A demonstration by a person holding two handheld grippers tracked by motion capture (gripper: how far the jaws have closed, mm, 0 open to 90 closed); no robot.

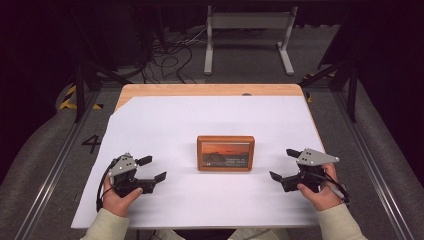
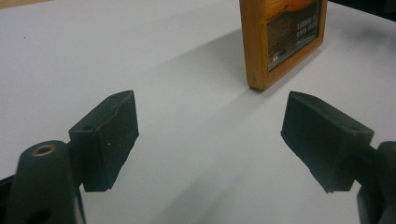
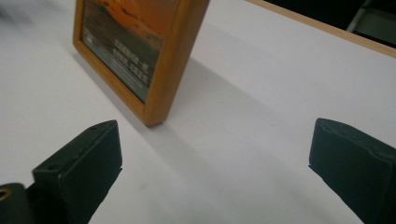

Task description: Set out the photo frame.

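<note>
At the middle of the white sheet (image 1: 210, 200) that covers the wooden table (image 1: 210, 89), a small wooden picture frame (image 1: 225, 153) is seen standing upright on its long edge, its sunset print turned toward the person. From the frame, the left gripper (image 1: 155, 168) is found at about eight o'clock and the right gripper (image 1: 283, 163) at about four o'clock; both are held low over the sheet and well apart from the frame, neither touching it. The jaws of each are spread wide, with nothing between them. In the left gripper view the frame (image 2: 281, 39) is met at one o'clock beyond the jaws; in the right gripper view it (image 3: 135, 51) is met at eleven o'clock.

The step in hand is judged to be the approach: the frame has not yet been grasped. For the next move, the grippers would need to be brought inward toward the frame's short ends, and the jaws lined up so that a wooden edge is taken between them. Care would be called for, since a frame standing on edge could be tipped by a sideways nudge before a hold is closed.
</note>
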